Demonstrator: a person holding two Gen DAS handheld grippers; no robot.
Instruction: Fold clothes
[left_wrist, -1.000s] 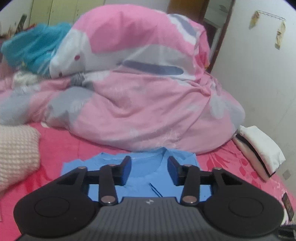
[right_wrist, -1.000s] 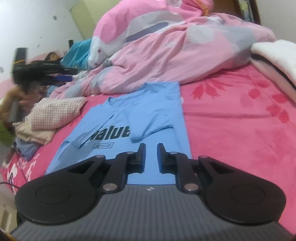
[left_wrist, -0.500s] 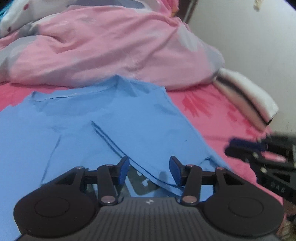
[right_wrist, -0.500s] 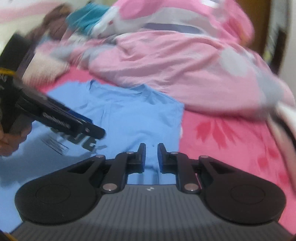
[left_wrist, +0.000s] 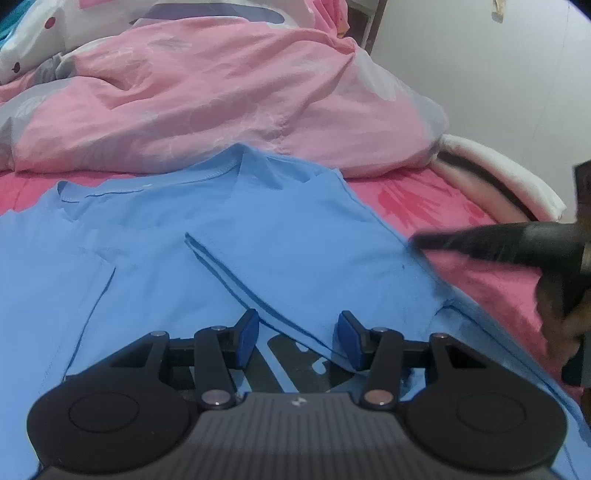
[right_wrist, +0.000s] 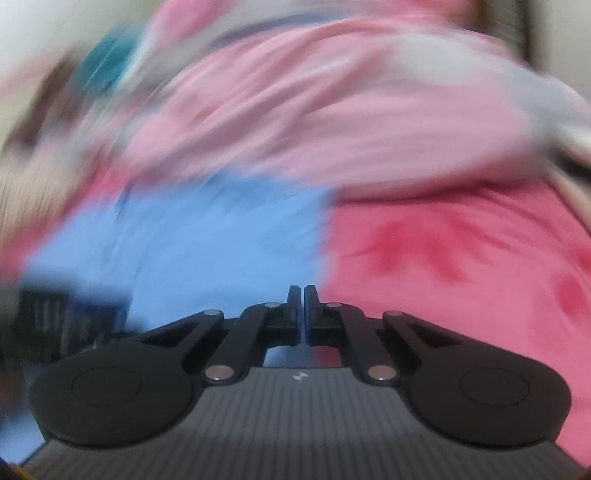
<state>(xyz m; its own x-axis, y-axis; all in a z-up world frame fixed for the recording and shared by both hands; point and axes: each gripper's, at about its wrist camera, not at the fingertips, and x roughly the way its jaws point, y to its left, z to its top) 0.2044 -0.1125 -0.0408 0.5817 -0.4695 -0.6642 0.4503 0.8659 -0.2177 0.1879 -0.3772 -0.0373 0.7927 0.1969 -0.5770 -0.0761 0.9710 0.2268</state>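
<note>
A blue T-shirt (left_wrist: 295, 251) lies flat on the red bed sheet (left_wrist: 424, 199), collar toward the pink duvet, with its right sleeve folded in over the chest. My left gripper (left_wrist: 299, 338) hovers open low over the shirt's printed front, its blue pads on either side of the folded sleeve's edge. My right gripper (right_wrist: 303, 290) is shut, its fingers pressed together right at the shirt's (right_wrist: 207, 236) right edge. From the left wrist view the right gripper (left_wrist: 419, 243) reaches in from the right and its tip touches that edge. Blur hides whether cloth is pinched.
A heaped pink and grey duvet (left_wrist: 221, 92) fills the far side of the bed. A folded white cloth (left_wrist: 498, 166) lies at the right by the wall. A hand (left_wrist: 565, 306) holds the right gripper. The red sheet (right_wrist: 461, 258) lies to the right of the shirt.
My left gripper has dropped low over the shirt and stayed open. The right gripper has swung to the shirt's right edge and closed its fingers; its view is now motion-blurred.
</note>
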